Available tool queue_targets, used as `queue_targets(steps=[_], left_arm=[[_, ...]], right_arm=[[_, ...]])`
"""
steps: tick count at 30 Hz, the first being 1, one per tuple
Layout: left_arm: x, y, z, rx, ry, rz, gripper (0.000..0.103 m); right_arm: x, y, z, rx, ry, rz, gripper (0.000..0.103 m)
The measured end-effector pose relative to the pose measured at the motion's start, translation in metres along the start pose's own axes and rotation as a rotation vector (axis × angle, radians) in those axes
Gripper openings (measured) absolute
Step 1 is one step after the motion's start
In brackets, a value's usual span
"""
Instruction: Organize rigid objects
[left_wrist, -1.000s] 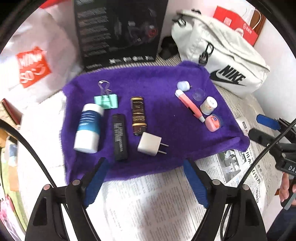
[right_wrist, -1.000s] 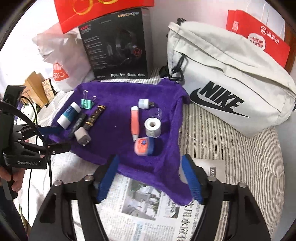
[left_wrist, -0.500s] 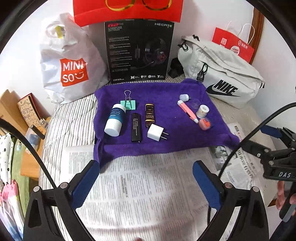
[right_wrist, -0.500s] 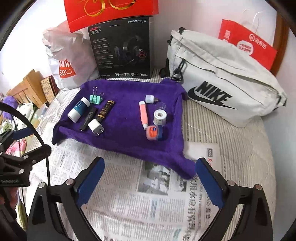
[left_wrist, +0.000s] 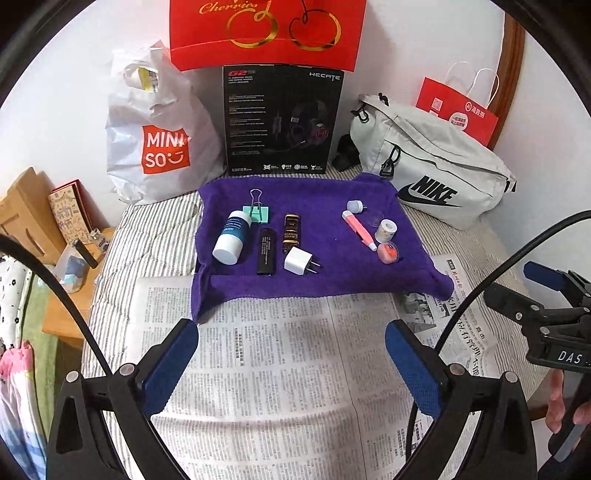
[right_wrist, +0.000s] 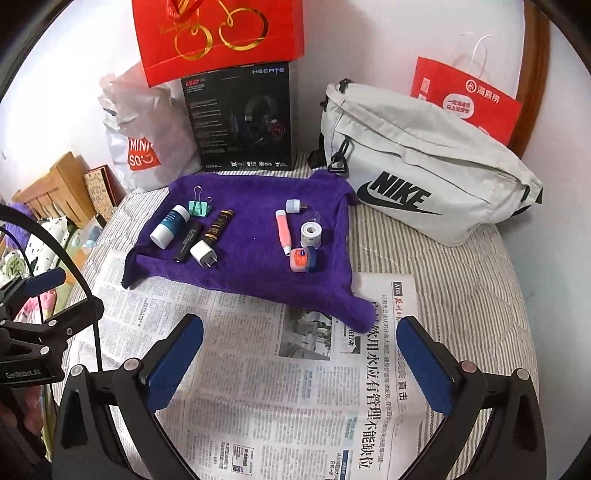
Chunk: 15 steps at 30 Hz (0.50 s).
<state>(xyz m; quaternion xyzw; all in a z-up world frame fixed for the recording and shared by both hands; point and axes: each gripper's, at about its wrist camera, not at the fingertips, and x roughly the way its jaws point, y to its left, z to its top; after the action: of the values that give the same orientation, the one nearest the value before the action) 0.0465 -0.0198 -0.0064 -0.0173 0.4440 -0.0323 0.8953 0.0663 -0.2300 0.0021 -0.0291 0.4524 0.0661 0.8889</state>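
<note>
Newspaper (left_wrist: 280, 369) print too small to read

Lettering I can read: "MINI SO" on the white plastic bag (left_wrist: 159, 147); "HECATE", "G2" on the black headset box (left_wrist: 280, 118); "NIKE" on the grey waist bag (left_wrist: 436, 173); "Cherries" on the red gift bag (left_wrist: 266, 29); "DAS" on the right gripper (left_wrist: 554, 332); "GenRobot.AI" on the left gripper (right_wrist: 26, 350).

Striped bed (left_wrist: 155, 236) under newspaper (left_wrist: 280, 362), purple towel (left_wrist: 325, 225)

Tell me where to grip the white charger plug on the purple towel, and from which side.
Grip the white charger plug across its two flat side faces, coming down from above. Its boxy body lies flat on the purple towel, with the prongs pointing right toward open cloth; the black tube lies close on its left.
</note>
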Motion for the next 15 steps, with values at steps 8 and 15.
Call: queue_targets(steps=[8,15], left_arm=[[-0.009,-0.002,-0.002,0.004,-0.009,0.009,0.102],[-0.012,-0.005,-0.003,0.011,-0.006,0.015,0.102]], right_arm=[[-0.008,0.000,-0.004,0.003,-0.013,-0.004,0.103],[-0.012,0.000,-0.006,0.001,-0.018,-0.001,0.103]])
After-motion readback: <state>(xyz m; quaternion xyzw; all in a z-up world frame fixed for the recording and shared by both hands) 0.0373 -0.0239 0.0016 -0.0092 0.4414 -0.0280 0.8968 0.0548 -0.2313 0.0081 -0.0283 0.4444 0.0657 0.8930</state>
